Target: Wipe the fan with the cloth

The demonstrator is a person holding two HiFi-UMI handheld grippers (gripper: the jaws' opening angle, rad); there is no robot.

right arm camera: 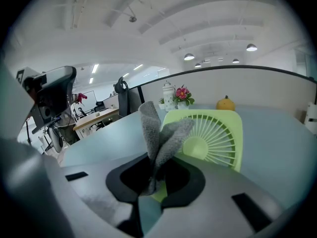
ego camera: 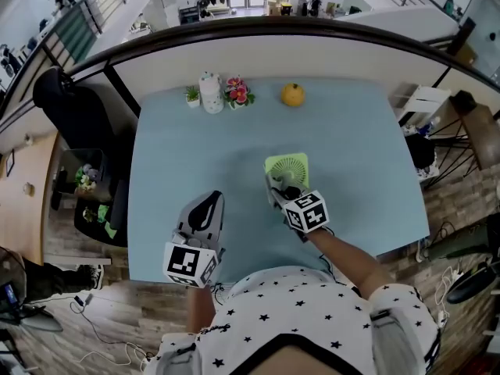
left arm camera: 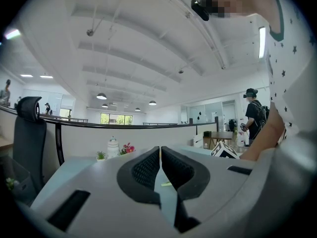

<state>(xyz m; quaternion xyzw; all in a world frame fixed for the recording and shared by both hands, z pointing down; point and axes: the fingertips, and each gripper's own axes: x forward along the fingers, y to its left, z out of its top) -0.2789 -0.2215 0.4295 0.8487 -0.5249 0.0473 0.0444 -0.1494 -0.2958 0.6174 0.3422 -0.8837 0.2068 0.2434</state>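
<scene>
Two grippers above blue table [ego camera: 180, 147], right gripper [right arm camera: 153, 182] pinching grey cloth [right arm camera: 159, 135] beside green fan [right arm camera: 213, 133], left gripper [left arm camera: 160, 158] pressed together, empty, seven o'clock from fan.

The cloth [right arm camera: 159, 133] apparently covers part of the fan [right arm camera: 215, 133].

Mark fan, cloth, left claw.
fan [right arm camera: 196, 146]: right gripper view, grille hub.
cloth [right arm camera: 161, 133]: right gripper view, middle of the grey fold.
left claw [left arm camera: 160, 155]: left gripper view, between its shut tips.
</scene>
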